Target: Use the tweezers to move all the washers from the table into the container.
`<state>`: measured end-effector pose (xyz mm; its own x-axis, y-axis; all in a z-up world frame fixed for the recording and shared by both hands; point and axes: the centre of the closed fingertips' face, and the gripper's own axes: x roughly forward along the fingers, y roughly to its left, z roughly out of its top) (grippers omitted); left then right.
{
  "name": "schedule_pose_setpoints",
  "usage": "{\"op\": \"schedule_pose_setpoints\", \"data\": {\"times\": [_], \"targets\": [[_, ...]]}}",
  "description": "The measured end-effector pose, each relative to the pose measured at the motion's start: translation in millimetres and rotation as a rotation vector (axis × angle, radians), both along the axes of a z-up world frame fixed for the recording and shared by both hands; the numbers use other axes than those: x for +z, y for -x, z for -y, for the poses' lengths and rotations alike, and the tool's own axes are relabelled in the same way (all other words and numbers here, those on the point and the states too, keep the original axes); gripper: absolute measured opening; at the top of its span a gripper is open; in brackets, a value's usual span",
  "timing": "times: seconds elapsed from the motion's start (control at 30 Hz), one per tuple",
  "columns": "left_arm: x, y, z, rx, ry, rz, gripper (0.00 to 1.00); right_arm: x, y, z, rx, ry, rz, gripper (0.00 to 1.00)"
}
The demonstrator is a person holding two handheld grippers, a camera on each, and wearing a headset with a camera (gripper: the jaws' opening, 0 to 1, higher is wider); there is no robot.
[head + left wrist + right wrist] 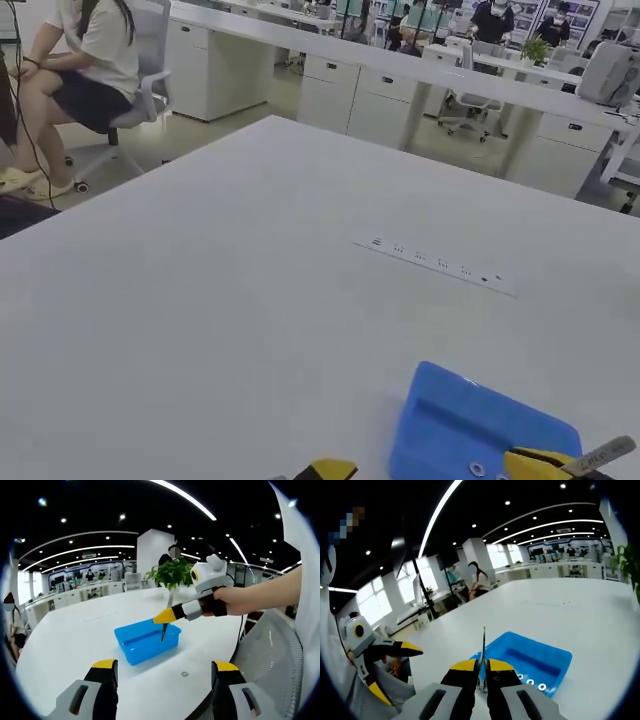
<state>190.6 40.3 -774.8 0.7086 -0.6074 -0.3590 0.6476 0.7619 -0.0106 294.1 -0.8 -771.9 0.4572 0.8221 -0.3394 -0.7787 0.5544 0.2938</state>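
The right tongs (482, 666) are pinched nearly together on the tweezers (483, 647), whose thin shaft stands up between the yellow tips. The left tongs (165, 680) are spread wide with nothing between them.

In the left gripper view the tweezers' point dips into the blue container (145, 640), and a hand (240, 600) carries the right tongs above it. The right gripper view looks down into the container, where three washers (530, 682) lie in a row along its near wall. The left tongs hang apart from it, off to the left. One loose washer (184, 674) lies on the desk (75, 635) just in front of the container, near the desk's edge.

The desk is broad, white and matte. In the head view a flush power strip (435, 265) is set into it, well beyond the container. The room is an open office with ceiling strip lights. There are rows of white desks, and a seated person (90, 50) on a wheeled chair at the far left. The left gripper view adds a leafy plant (172, 572) behind the container and a mesh chair back (270, 660) at the right.
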Motion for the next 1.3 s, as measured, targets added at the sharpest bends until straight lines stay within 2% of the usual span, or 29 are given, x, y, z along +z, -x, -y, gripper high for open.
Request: {"op": "schedule_pose_setpoints", "data": {"times": [0.1,0.5,1.03,1.23,1.3], "targets": [[1.9,0.0,0.5,0.0,0.012,0.004,0.77,-0.9,-5.3,-2.5,0.001,-0.002,-0.003,0.03],[0.4,1.4,2.1,-0.013,0.004,-0.001,0.76,-11.2,-31.7,-10.8,-0.005,-0.005,-0.031,0.03],[-0.2,1.0,1.0,-0.012,0.005,-0.006,0.74,-40.3,-59.2,-26.2,0.01,0.07,-0.044,0.03],[-1.4,0.8,1.0,-0.014,0.002,-0.007,0.74,-49.3,-68.8,-27.2,0.015,0.084,-0.055,0.03],[-1.8,0.7,0.8,-0.014,0.001,-0.008,0.74,-49.5,-71.3,-27.5,0.005,0.066,-0.072,0.03]]}}
